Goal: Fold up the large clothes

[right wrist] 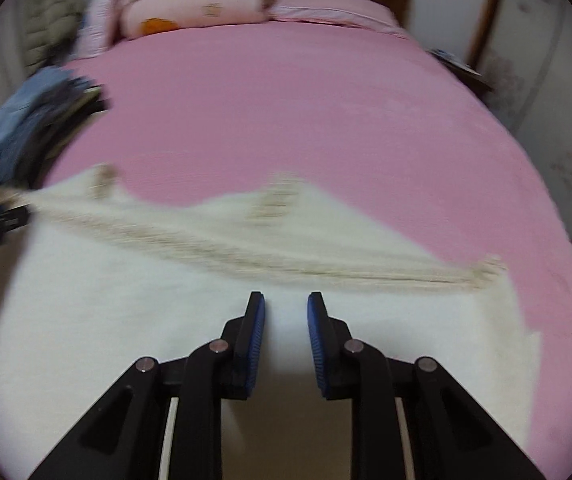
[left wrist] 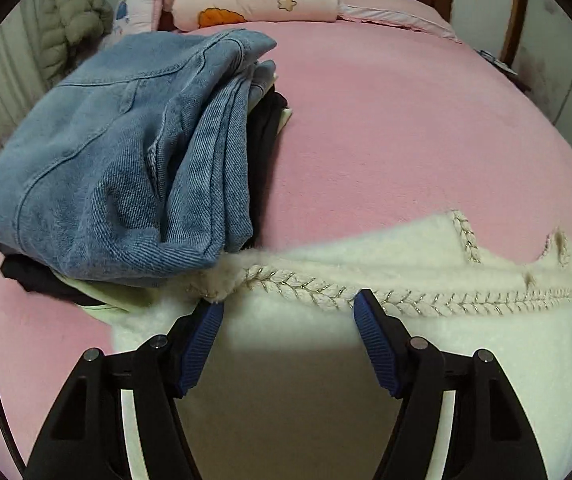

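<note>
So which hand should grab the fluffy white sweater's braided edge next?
Probably the left. Its fingers stand wide open right at the braided trim of the white sweater; the right fingers sit nearly closed over plain fabric.

Fuzzy cream sweater (left wrist: 426, 248) here, a soft brushed knit with braided trim shot through with glinting metallic thread. Beside it, folded jeans (left wrist: 105, 160) in faded blue denim, the twill weave coarse and matt. The pink bedsheet (left wrist: 406, 128) looks like napped cloth (no sheen at all). The left gripper (left wrist: 286, 304) has matt black plastic arms, ribbed blue rubbery pads and small shiny metal pins.
</note>
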Motion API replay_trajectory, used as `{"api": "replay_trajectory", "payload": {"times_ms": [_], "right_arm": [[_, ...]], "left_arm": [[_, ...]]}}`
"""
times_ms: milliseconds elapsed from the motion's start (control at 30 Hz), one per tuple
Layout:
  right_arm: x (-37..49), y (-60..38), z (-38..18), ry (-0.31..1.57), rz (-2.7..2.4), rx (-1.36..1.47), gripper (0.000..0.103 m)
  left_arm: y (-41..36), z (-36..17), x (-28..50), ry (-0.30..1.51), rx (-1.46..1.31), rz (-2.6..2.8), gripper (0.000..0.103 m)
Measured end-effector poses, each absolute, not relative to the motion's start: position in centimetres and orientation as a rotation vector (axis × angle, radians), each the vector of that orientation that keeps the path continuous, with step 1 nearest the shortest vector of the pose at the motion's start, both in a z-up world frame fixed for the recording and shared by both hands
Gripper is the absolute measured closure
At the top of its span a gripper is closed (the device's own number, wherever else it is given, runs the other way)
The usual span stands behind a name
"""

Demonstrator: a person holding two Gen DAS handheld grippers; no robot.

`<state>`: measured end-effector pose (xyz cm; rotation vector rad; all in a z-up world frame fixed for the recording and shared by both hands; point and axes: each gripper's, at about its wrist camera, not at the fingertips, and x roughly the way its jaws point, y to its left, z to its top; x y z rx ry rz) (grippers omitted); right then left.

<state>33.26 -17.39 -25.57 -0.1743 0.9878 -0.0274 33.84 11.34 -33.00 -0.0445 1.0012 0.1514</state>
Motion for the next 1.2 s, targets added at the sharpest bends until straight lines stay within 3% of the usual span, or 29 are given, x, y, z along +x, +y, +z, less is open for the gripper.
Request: {"api": "replay_trajectory", "payload": {"times_ms": [133,167,267,500,700,833,867,1033,1200], "right_arm": [[34.0,-26.5,-26.0,1.023,-0.199,-0.084,0.085],[33.9,-28.6,-26.1,1.036,-0.182,-0.02,0.103],[33.7,-30.8,-26.5,1.069,-0.286,-0.048,0.103],[33.3,-30.4,-25.3,1.062,-0.258,-0.027,0.103],[30.1,-27.4,-21.5,1.014,-0.185,0.055,0.103],[26.6,-23.1,-17.8,0.962,-0.034,0.111,0.101],[25.7,-21.8,-17.0,0.953,0.006,0.118,0.101],[22.4,-15.9,-16.0,0.96,0.195,0.127,0.1],[19.6,-10.8,-18.9,1.023,0.355,0.096,0.1]], "left_arm": [[11.9,-32.6,33.4,1.002,-0.03,0.11,0.043],[12.0,-32.3,32.9,0.998,-0.046,0.105,0.048],[13.4,-32.2,32.6,0.996,-0.094,0.103,0.056],[13.6,-32.3,33.1,1.042,-0.106,0.084,0.055],[11.3,-27.2,30.7,1.034,-0.105,0.062,0.04],[8.4,-22.7,27.1,0.965,-0.134,0.054,0.01],[7.6,-21.8,25.8,0.947,-0.154,0.042,0.007],[3.4,-20.8,19.9,0.936,-0.234,-0.002,0.006],[0.8,-24.1,15.9,0.936,-0.213,0.043,0.006]]}}
